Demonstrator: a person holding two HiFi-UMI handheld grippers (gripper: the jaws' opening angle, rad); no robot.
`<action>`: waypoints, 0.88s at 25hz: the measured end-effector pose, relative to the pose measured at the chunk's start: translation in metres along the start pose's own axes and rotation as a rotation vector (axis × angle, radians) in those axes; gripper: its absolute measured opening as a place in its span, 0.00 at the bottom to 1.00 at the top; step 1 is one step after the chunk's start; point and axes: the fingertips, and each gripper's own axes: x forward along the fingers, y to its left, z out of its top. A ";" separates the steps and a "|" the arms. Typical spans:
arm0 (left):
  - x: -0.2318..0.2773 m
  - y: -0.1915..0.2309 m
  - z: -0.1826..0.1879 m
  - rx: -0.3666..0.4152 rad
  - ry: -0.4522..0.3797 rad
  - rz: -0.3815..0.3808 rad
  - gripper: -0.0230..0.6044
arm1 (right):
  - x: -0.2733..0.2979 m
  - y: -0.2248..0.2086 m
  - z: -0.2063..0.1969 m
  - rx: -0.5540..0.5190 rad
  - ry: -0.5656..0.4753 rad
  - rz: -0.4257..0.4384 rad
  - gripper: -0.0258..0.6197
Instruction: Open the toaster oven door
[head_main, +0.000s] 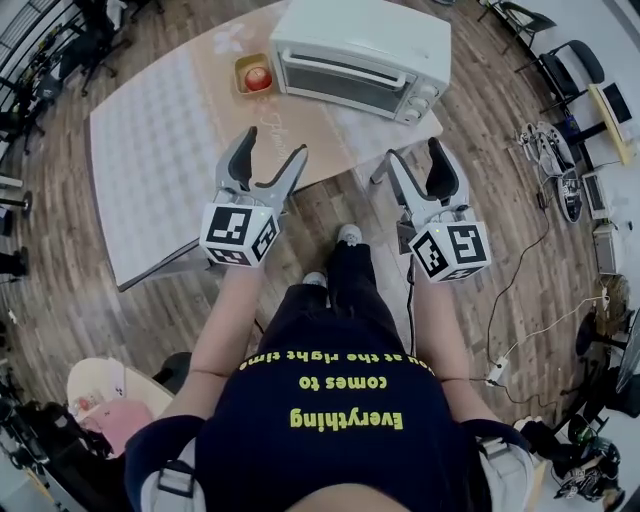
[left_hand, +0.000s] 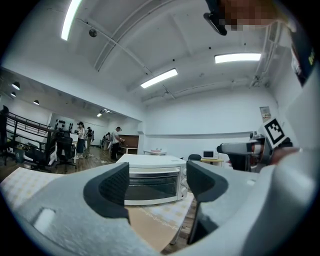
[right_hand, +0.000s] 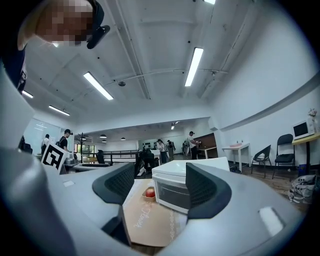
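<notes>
Counter (head_main: 150, 150): one, with a pale patterned cloth over its left part and a tan mat on its right part, seen from steeply above in the head view
Left gripper (head_main: 272, 145) (left_hand: 156, 185): one, held over the counter's near edge; its two jaws stand wide apart with nothing between them, and its own view looks through the gap at the oven front
Marker cubes: two, one on each gripper, the left cube (head_main: 238, 235) and the right cube (head_main: 452, 250), both nearest the person
Dish (head_main: 240, 68): one small square dish on the tan mat, just beside the oven's left end
Red fruit (head_main: 258, 78) (right_hand: 149, 192): one, lying inside the dish
Toaster oven (head_main: 360, 55) (left_hand: 150, 182) (right_hand: 172, 192): one, white, standing on the counter's far right corner, well apart from both grippers
Oven door (head_main: 345, 85): one, glass-fronted, shut flat against the front, untouched
Knobs (head_main: 424, 103): three, in a row at the right end of the oven's front
Right gripper (head_main: 414, 152) (right_hand: 160, 187): one, held off the counter's right corner above the wooden floor; its two jaws are spread wide and hold nothing, and its view frames the dish and the oven's left corner
Shoes: two, on the floor between the grippers, one (head_main: 348, 235) ahead of the other (head_main: 315, 280)
Chairs: two dark ones at the far right, one (head_main: 525, 20) beside the other (head_main: 580, 60)
</notes>
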 end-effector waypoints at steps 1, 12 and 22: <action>0.008 0.004 -0.001 0.001 0.000 0.009 0.61 | 0.010 -0.005 -0.001 0.000 0.001 0.012 0.53; 0.105 0.039 -0.002 -0.026 0.008 0.130 0.61 | 0.097 -0.087 0.012 -0.017 0.018 0.107 0.53; 0.148 0.067 -0.010 -0.082 0.013 0.158 0.61 | 0.139 -0.118 -0.007 0.020 0.050 0.091 0.50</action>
